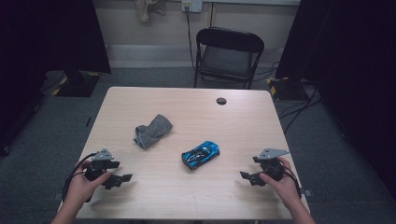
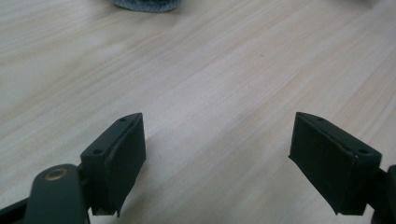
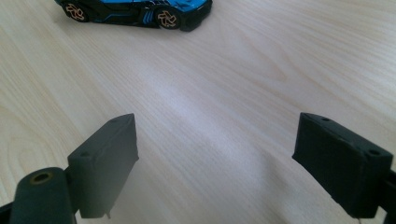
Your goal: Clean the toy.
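A blue toy car [image 1: 201,154] with black trim sits right of the table's middle; its wheels and side show in the right gripper view [image 3: 140,10]. A crumpled grey sock [image 1: 152,130] lies left of the car, and its edge peeks in at the top of the left gripper view [image 2: 145,4]. My left gripper [image 1: 119,178] rests near the front left corner, open, with bare wood between its jaws [image 2: 217,158]. Near the front right my right gripper [image 1: 250,177] is open too [image 3: 217,163], a short way from the car.
The light wooden table [image 1: 187,200] has a round black cable port [image 1: 221,101] near its far edge. A black folding chair [image 1: 228,56] stands behind the table. Cables and black stands lie on the grey carpet at both sides.
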### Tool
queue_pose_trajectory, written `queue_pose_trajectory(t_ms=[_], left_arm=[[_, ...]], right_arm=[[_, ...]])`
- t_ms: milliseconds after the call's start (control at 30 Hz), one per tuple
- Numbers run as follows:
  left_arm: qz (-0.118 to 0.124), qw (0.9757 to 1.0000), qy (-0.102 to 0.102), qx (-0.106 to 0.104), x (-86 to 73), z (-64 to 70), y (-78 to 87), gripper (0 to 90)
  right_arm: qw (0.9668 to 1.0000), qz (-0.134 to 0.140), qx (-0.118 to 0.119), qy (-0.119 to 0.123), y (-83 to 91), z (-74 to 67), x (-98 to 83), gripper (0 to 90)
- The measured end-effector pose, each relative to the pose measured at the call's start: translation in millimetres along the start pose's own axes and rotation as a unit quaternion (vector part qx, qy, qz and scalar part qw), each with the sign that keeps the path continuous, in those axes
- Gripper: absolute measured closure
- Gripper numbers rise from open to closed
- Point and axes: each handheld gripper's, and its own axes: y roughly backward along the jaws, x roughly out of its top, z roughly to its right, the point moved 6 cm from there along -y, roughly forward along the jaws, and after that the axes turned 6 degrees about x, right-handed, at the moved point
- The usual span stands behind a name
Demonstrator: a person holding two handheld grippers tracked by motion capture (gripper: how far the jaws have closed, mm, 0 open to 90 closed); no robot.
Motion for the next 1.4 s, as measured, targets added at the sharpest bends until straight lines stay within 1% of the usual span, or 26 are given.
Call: queue_pose_trajectory(t_ms=[33, 200, 333, 467, 600, 633, 700, 833, 967, 1033, 1100, 1233, 1300, 1333, 1400], left_arm=[[0.0, 1.0, 0.004, -0.001, -1.1, 0.4, 0.9, 18.1], [-0.002, 1.0, 0.001, 0.004, -6.9, -2.3, 5.1, 18.1], [-0.003, 1.0, 0.0, 0.003, -11.6, -2.5, 6.4, 18.1], [-0.001, 1.0, -0.002, 0.002, -14.1, -3.4, 7.6, 18.1], [0.002, 1.0, 0.005, 0.004, -16.5, -4.0, 8.8, 18.0], [0.0, 1.0, 0.002, 0.004, -17.6, -4.6, 9.1, 18.0], [-0.001, 1.0, 0.003, 0.006, -19.9, -5.0, 9.4, 18.0], [0.006, 1.0, 0.001, 0.007, -22.7, -5.3, 9.3, 17.8], [0.012, 0.9998, -0.011, 0.007, -24.4, -5.1, 9.2, 17.4], [0.015, 0.9996, -0.023, 0.01, -25.6, -5.2, 8.8, 16.8], [0.017, 0.9993, -0.032, 0.011, -26.1, -4.6, 8.1, 15.8], [0.022, 0.9986, -0.046, 0.016, -27.0, -3.9, 7.0, 14.8], [0.024, 0.9983, -0.051, 0.016, -27.5, -3.2, 6.4, 14.3], [0.025, 0.998, -0.056, 0.017, -27.8, -2.9, 6.0, 13.8], [0.028, 0.9978, -0.058, 0.016, -28.4, -1.3, 4.9, 11.5]], right_arm=[[1.0, -0.001, -0.001, 0.0, 0.9, 0.1, -1.3, 13.0], [1.0, -0.004, -0.006, -0.005, 5.3, 2.0, -9.1, 13.0], [0.9999, -0.003, -0.008, -0.011, 8.3, 3.6, -14.0, 13.0], [0.9999, -0.002, -0.008, -0.014, 9.6, 3.7, -17.6, 13.0], [0.9998, -0.003, -0.008, -0.015, 10.8, 4.1, -19.7, 13.0], [0.9998, -0.003, -0.009, -0.015, 11.3, 4.2, -20.5, 13.0], [0.9998, -0.003, -0.011, -0.019, 11.7, 4.7, -22.3, 13.0], [0.9997, -0.006, -0.013, -0.019, 11.7, 5.5, -26.6, 13.0], [0.9996, -0.008, -0.018, -0.021, 10.9, 6.4, -31.2, 13.0], [0.9995, -0.015, -0.025, -0.015, 10.6, 7.7, -33.7, 13.0], [0.9994, -0.017, -0.025, -0.018, 9.7, 8.2, -36.3, 13.0], [0.9995, -0.011, -0.028, -0.014, 10.1, 9.1, -39.2, 13.0], [0.9993, -0.011, -0.036, -0.006, 10.0, 9.7, -40.5, 12.5], [0.9993, -0.006, -0.037, -0.007, 9.7, 9.5, -40.8, 12.4], [0.9992, 0.001, -0.039, -0.008, 9.7, 9.2, -41.9, 12.3]])
